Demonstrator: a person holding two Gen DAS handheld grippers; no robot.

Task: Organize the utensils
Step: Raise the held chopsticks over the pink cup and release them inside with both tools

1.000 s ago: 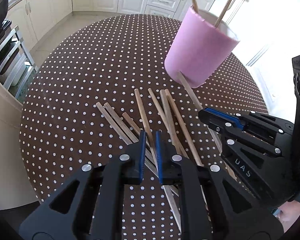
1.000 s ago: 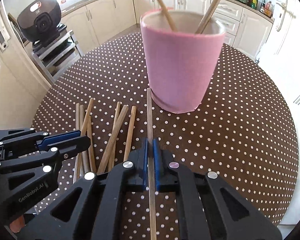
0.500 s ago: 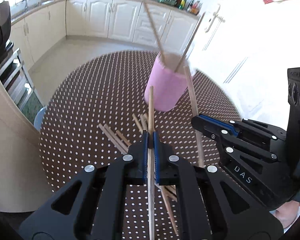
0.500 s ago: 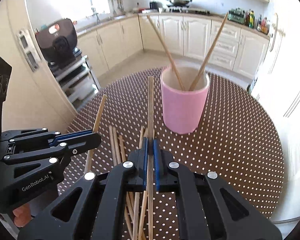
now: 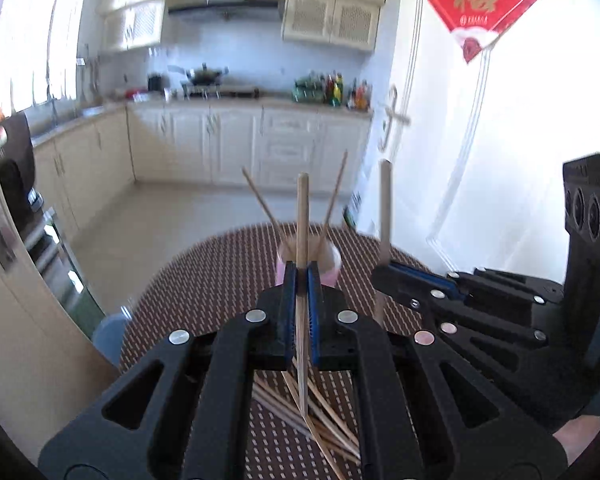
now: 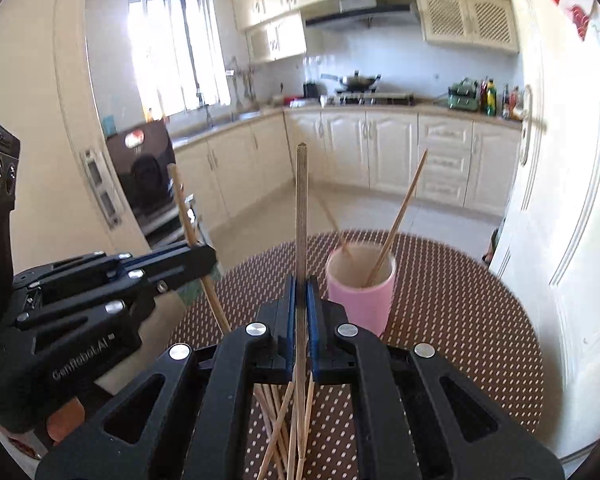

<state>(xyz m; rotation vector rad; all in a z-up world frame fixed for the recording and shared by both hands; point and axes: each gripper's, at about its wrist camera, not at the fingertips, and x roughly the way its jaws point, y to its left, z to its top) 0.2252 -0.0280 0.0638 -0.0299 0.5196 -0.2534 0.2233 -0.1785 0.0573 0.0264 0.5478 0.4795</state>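
Left gripper (image 5: 301,280) clamped on one wooden chopstick (image 5: 302,216), stick upright, its top end above the fingers. Right gripper (image 6: 301,288) likewise pinching a second chopstick (image 6: 301,200), also near vertical. Both grippers are side by side, above the brown polka-dot table (image 6: 460,320). Pink cup (image 6: 360,296) stands upright on the table beyond the grippers, two chopsticks in cup (image 6: 398,220) leaning apart against its rim. Loose chopsticks pile (image 5: 324,420) lies crossed on the table below the grippers. Kitchen cabinets (image 6: 380,148) behind.
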